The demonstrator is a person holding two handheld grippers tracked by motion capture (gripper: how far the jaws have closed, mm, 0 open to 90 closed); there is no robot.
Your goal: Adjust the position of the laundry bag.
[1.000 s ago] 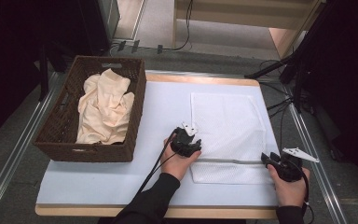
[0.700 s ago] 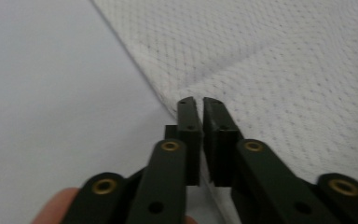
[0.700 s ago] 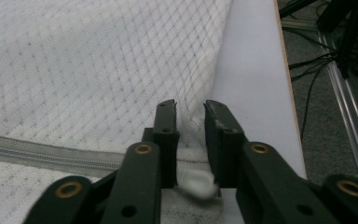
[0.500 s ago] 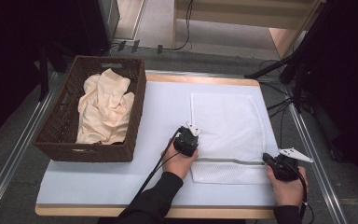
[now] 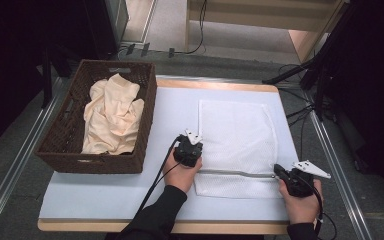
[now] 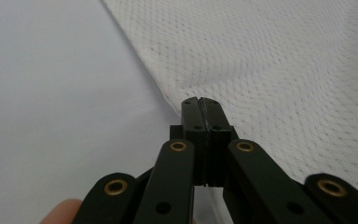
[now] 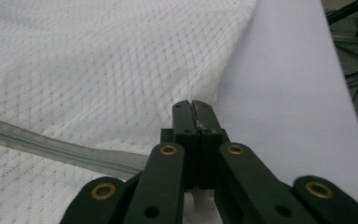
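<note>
A white mesh bag (image 5: 235,130) lies flat on the white table top (image 5: 105,195), with a grey zipper (image 5: 235,173) across its near end. My left gripper (image 5: 198,156) is at the bag's left edge, just above the zipper's end. In the left gripper view the gripper (image 6: 199,100) is shut, and the mesh (image 6: 284,60) puckers up into its tips. My right gripper (image 5: 276,169) is at the bag's right edge by the zipper. Its tips (image 7: 192,103) are shut on a pinch of mesh (image 7: 98,60), and the zipper (image 7: 51,142) runs off to the left.
A dark wicker basket (image 5: 145,90) stands on the table's left side with a crumpled cream cloth (image 5: 112,117) inside. Metal rails run along both sides of the table. Cables and stand legs lie on the floor beyond the far right corner.
Both grippers have shifted slightly to the left at the bag's side edges, and their jaws have gone from spread to shut on the mesh.
</note>
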